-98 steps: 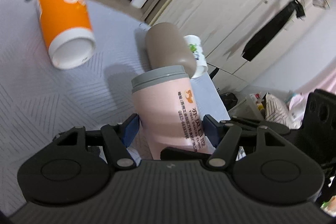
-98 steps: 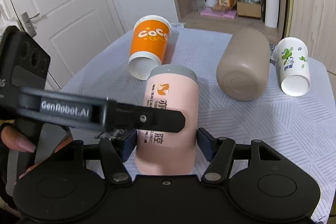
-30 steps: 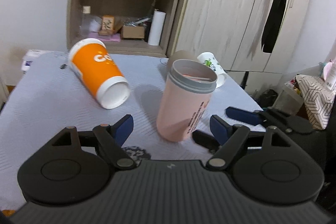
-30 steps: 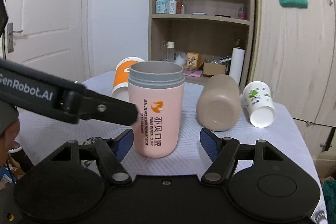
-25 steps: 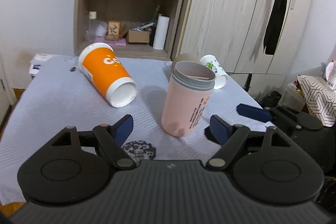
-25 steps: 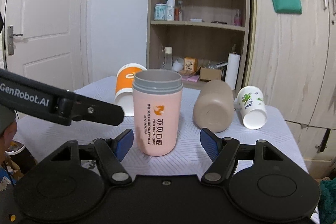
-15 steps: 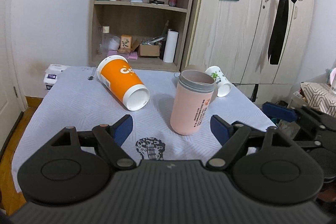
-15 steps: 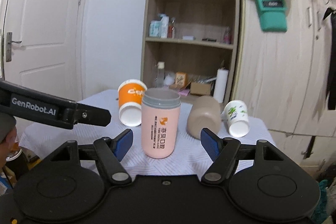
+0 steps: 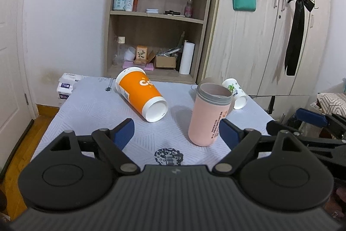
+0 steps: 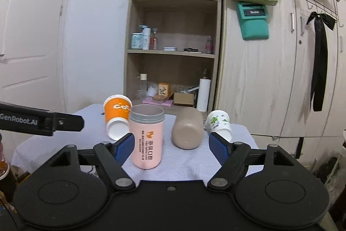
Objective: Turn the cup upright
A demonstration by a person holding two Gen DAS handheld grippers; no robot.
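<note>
Standing upright near the table's [image 9: 90, 109] front edge, the pink cup [image 9: 208, 117] sits ahead of both spread-wide, empty grippers: left gripper [image 9: 176, 133] and right gripper [image 10: 170, 145], touching no finger, orange cup [image 9: 141, 93] lying beside.

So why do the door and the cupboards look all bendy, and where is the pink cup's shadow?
Left wrist view: the fisheye lens bows the door frame and wardrobe near the edges; the pink cup casts a soft shadow to its left on the tablecloth. Right wrist view: same bending, corners go dark, and the shelf stays sharp.
</note>
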